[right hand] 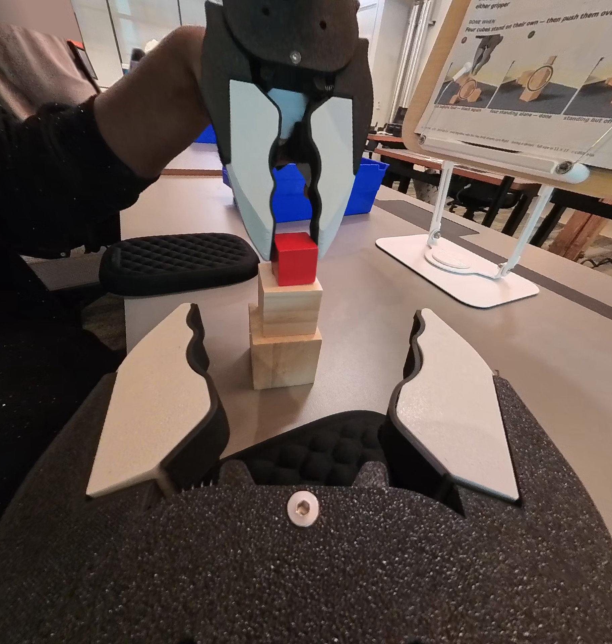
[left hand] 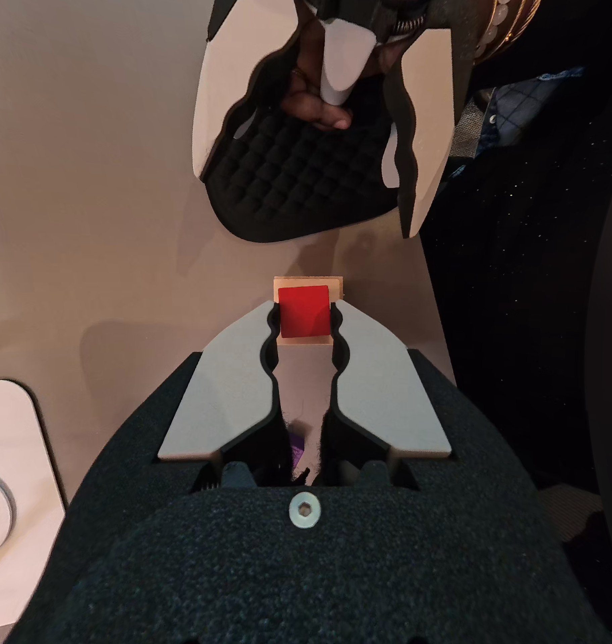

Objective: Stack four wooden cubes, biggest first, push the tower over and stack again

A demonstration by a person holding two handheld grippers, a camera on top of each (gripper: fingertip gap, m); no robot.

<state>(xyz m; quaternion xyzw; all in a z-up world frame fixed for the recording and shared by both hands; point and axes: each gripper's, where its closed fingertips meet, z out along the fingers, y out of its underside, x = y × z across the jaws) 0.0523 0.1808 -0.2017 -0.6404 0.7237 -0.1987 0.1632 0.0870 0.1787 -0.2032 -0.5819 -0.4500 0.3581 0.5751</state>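
Note:
My left gripper (left hand: pixel 304 306) points down and is shut on a small red cube (left hand: pixel 304 313). Both black pads press on its sides. The red cube rests on top of a stack of two pale wooden cubes; only the top one (left hand: pixel 308 281) shows in the left wrist view. In the right wrist view the red cube (right hand: pixel 296 259) sits on the upper wooden cube (right hand: pixel 290 310), which sits offset on the lower one (right hand: pixel 283 362). The left gripper (right hand: pixel 295 244) comes from above. My right gripper (right hand: pixel 306 310) is wide open and empty, low on the table just before the stack.
A black quilted pad (right hand: pixel 179 258) lies at the table's left edge (right hand: pixel 123 313), another (right hand: pixel 332 449) under my right gripper. A blue bin (right hand: pixel 360 188) stands behind the stack. A white stand (right hand: pixel 454 268) holding a printed board (right hand: pixel 524 69) is at the right. My right fingertips sit around 5 centimetres from my left ones.

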